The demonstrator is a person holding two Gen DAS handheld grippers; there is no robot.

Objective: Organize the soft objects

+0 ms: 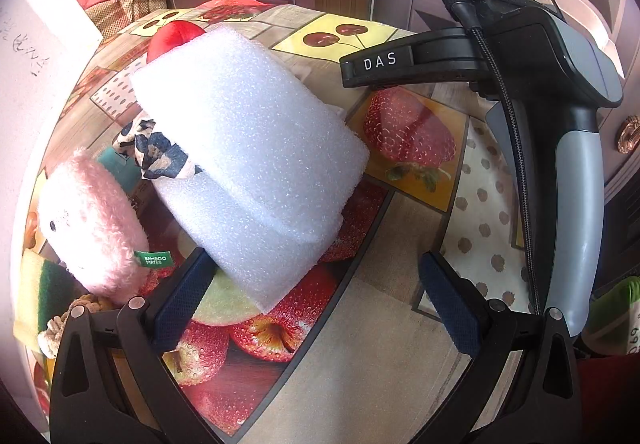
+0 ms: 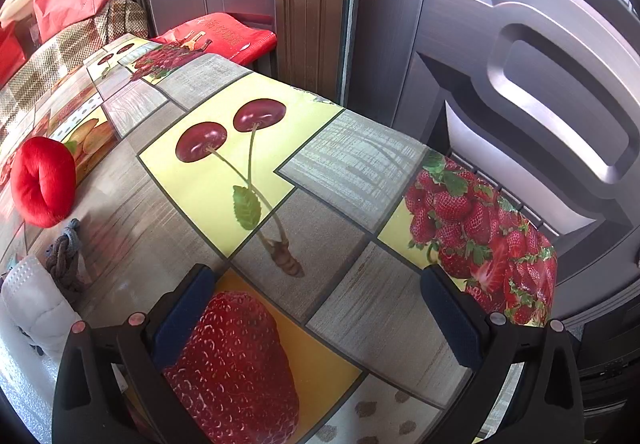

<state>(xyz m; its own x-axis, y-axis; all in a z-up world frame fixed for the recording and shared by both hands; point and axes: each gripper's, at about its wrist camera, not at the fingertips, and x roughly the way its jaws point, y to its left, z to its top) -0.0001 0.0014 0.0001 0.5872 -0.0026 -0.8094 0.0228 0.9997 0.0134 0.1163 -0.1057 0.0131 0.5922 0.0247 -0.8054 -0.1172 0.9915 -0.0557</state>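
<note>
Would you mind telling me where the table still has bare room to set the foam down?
Free: the stretch of tablecloth ahead of the open right gripper, out to the door-side edge. Crowded: the other side, where the foam roll, pink plush, patterned cloth and red cushion cluster.

White foam sheet roll (image 1: 248, 160): lying tilted on the fruit-print tablecloth (image 1: 400, 304), its loose end trailing toward the camera. Leopard-print fabric piece (image 1: 156, 152): poking out from under the roll's left side. Pink plush toy (image 1: 90, 232) with green tag: resting just left of the roll. Red lip-shaped cushion (image 2: 42, 182): sitting behind the roll. Grey knotted rope (image 2: 64, 256): lying near the cushion.
</note>
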